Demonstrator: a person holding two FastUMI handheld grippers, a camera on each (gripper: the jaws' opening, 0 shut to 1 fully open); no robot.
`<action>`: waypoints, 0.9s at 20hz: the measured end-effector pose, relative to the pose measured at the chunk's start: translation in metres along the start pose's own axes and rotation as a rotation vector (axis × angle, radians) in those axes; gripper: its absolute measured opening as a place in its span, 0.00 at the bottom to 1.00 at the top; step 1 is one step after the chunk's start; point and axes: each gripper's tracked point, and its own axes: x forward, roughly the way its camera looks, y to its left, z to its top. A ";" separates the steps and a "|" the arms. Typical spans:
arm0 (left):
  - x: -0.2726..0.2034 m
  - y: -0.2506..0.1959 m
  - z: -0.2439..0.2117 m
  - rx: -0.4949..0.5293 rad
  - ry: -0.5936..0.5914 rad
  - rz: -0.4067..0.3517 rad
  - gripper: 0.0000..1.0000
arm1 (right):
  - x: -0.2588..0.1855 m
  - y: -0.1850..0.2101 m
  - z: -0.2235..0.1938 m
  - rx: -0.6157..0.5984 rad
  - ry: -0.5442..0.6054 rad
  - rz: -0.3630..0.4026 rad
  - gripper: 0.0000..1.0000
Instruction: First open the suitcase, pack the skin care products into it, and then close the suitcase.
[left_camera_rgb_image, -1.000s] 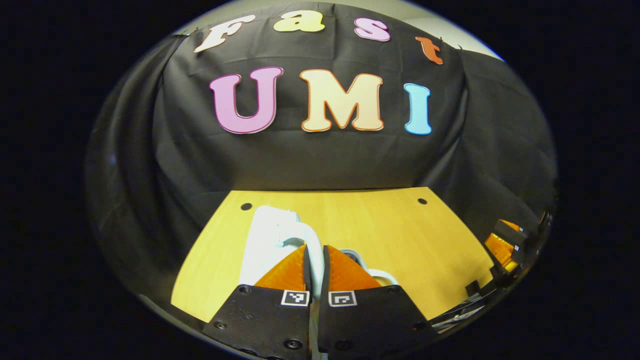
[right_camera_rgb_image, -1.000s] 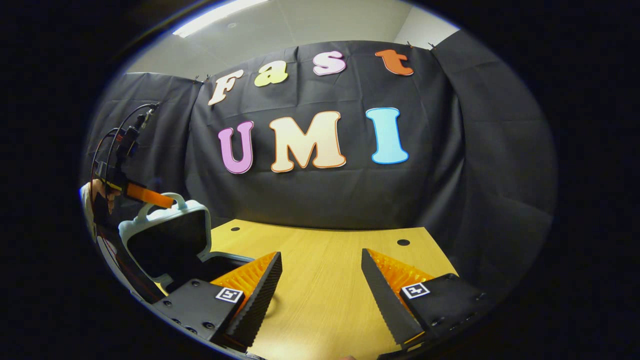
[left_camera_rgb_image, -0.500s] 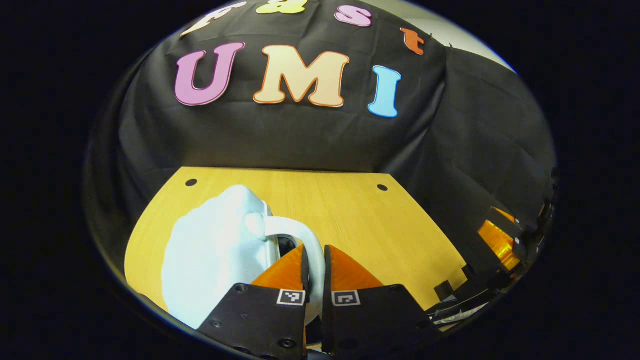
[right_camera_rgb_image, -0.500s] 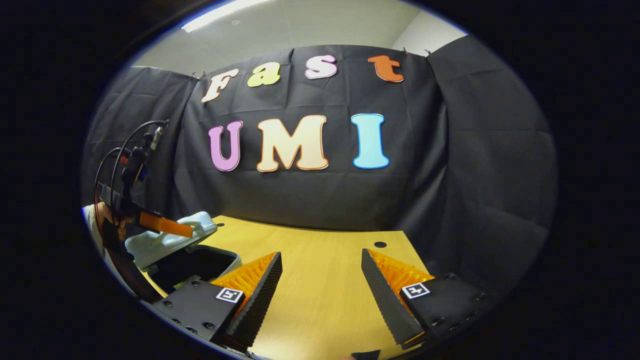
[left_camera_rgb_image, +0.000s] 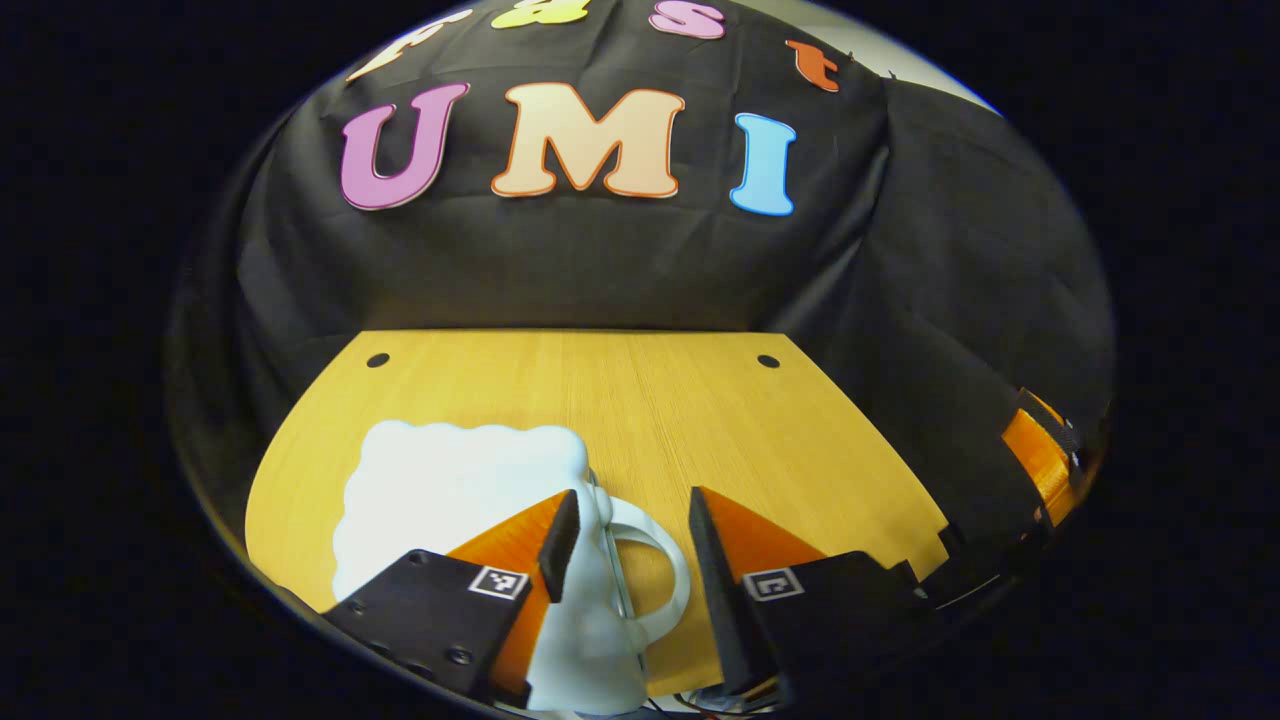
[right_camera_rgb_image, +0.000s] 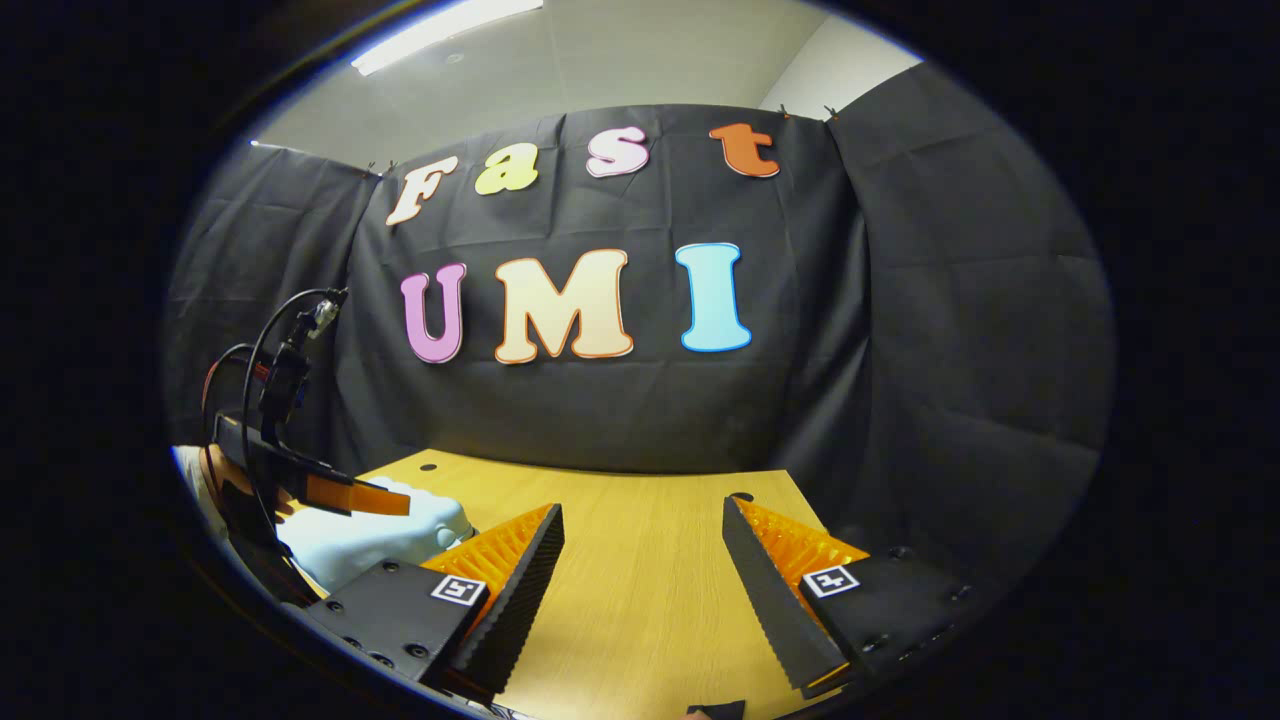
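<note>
The suitcase (left_camera_rgb_image: 450, 500) lies flat and closed on the table (left_camera_rgb_image: 700, 420), its handle (left_camera_rgb_image: 655, 575) sitting right between the left gripper (left_camera_rgb_image: 625, 535)'s spread, empty fingers, while the right gripper (right_camera_rgb_image: 640, 570), also open and empty, hovers well off to the side.

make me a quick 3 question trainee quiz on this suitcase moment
1. True or false: the left gripper is shut on the suitcase handle.
2. How does the pale blue suitcase lie on the wooden table? A lid closed B lid upright C on its side
3. Fill in: the right gripper is ____ and holds nothing.

Key
1. False: its fingers stand apart around the handle.
2. A
3. open
</note>
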 end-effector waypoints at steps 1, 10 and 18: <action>-0.005 -0.005 0.010 0.016 -0.046 0.026 0.68 | 0.001 0.000 0.010 0.002 -0.025 0.012 0.98; -0.054 -0.079 0.089 0.052 -0.342 0.022 0.89 | 0.003 0.017 0.129 -0.028 -0.255 0.016 0.98; -0.099 -0.060 0.158 0.109 -0.498 -0.003 0.89 | -0.018 0.051 0.155 -0.054 -0.335 -0.034 1.00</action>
